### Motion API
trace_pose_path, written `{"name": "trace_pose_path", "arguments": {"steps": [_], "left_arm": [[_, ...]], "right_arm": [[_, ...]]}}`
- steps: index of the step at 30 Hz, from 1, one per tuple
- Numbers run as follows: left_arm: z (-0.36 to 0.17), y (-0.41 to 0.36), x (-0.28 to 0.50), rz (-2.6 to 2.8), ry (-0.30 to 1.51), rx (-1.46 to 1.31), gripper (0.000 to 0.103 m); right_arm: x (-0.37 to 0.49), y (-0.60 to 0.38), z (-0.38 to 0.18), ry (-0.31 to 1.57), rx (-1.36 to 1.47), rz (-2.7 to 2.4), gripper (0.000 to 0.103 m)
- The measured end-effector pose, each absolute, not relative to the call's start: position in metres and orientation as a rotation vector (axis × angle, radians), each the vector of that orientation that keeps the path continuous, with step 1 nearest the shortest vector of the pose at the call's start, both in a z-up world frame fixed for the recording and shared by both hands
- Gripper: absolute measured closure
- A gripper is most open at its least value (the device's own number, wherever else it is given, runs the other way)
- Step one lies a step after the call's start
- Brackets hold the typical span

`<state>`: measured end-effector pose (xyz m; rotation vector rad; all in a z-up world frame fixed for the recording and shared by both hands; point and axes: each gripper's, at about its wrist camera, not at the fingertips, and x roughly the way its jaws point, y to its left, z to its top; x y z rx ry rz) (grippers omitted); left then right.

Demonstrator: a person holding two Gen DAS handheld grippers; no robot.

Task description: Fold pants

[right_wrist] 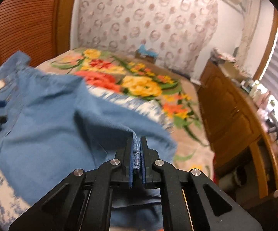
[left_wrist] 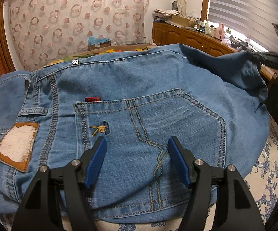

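The light blue denim pants (left_wrist: 139,100) lie spread on the bed (right_wrist: 185,119), with the back pocket and waistband directly under the left hand-held gripper (left_wrist: 137,154), whose blue pads stand well apart just above the cloth and hold nothing. The right hand-held gripper (right_wrist: 136,152) is clamped tight on a hemmed edge of the denim at the far right, lifted off the bed. Both point downward at a slant, so I judge the fold goes from the right side toward the left.
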<state>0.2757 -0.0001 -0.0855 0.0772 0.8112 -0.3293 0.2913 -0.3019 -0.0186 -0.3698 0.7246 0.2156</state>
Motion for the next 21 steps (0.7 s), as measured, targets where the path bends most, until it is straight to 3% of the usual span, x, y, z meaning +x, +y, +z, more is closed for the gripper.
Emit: {"name": "trace_pose_path", "arguments": {"steps": [21], "left_arm": [[-0.085,-0.001,0.275,-0.329,0.811,0.079,0.037]], "right_arm": [[0.378,-0.329,-0.045,0.773,-0.403,0.077,0.100]]}}
